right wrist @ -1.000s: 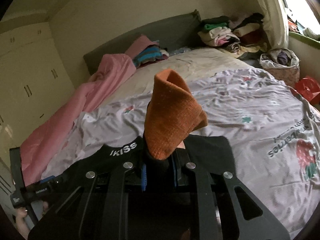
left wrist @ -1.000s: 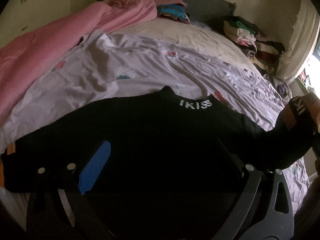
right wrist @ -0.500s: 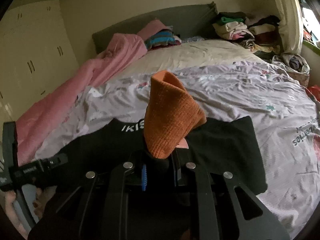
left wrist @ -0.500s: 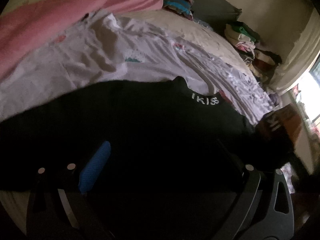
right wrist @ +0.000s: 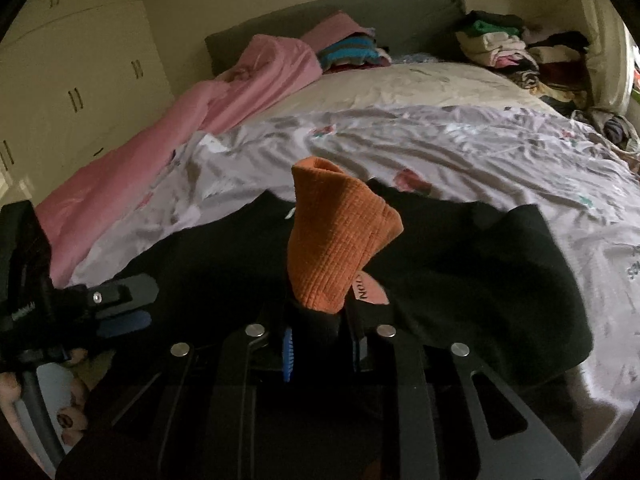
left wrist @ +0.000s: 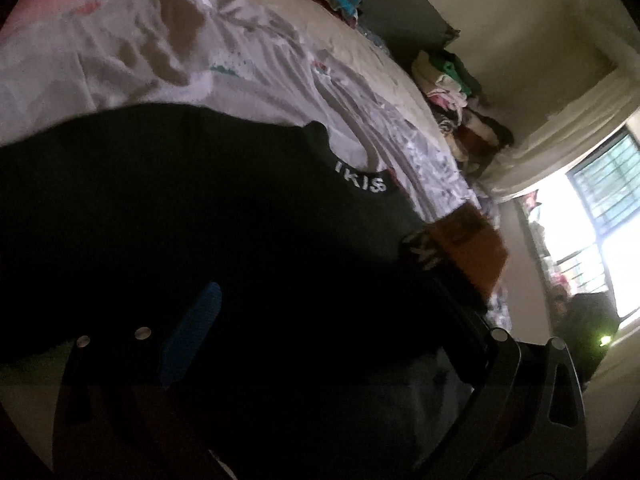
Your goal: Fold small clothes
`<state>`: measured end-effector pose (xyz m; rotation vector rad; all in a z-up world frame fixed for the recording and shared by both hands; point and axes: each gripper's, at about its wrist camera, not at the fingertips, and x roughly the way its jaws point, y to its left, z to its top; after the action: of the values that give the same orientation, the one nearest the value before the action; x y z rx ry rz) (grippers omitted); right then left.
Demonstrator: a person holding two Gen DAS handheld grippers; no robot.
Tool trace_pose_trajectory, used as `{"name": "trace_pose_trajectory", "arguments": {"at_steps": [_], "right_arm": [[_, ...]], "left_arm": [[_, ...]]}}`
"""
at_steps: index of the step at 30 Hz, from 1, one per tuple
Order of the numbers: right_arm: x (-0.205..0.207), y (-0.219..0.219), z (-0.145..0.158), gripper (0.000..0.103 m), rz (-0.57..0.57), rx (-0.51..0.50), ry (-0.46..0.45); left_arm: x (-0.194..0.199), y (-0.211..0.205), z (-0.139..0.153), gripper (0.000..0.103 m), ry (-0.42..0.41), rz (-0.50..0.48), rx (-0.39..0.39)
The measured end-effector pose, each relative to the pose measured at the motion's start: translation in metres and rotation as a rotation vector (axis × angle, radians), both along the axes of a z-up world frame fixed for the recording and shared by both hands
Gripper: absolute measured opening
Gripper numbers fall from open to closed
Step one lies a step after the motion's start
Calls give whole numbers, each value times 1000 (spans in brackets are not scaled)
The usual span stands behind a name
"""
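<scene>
A black garment (right wrist: 480,280) with a white-lettered neckband (left wrist: 362,180) lies spread on the lilac printed sheet (right wrist: 460,148) of the bed, close to the near edge. Its long axis runs sideways along that edge, and the neckband points toward the headboard (right wrist: 360,20). One end of it is lifted: the right gripper (right wrist: 320,344) is clamped on a bunch of the black cloth, and an orange ribbed cuff (right wrist: 336,240) stands up out of its closed jaws, tilted slightly left, with a pale label (right wrist: 368,288) just under it. In the left wrist view that orange cuff (left wrist: 472,248) shows at the garment's right end.

The left gripper (left wrist: 320,340) sits over the dark cloth with its blue pad (left wrist: 192,336) well apart from the opposite finger, so its jaws stand wide; whether cloth lies between them cannot be told in the dark. A pink quilt (right wrist: 180,128) runs along the bed's left edge, and folded clothes (right wrist: 504,44) are stacked at the far right corner.
</scene>
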<state>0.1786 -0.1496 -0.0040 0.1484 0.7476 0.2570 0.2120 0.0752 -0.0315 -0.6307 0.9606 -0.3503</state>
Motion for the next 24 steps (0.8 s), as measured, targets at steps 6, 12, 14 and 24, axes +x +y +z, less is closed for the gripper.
{"name": "trace_pose_trajectory", "arguments": {"at_steps": [6,12,14,24], "right_arm": [[-5,23,-9,52,91,30,16],[-24,29,-9,67,184,69,25],[-32,24,-7,67,186,73,21],[-51,-46,-2,68,48,36,-3]], "left_arm": [[0,7,-4,94,3,20,-39],[2,8,-11,93,24,13,-45],[3,5,-14,88,34,-3,-55],[14,-43,-34,56,108,-107,-1]]}}
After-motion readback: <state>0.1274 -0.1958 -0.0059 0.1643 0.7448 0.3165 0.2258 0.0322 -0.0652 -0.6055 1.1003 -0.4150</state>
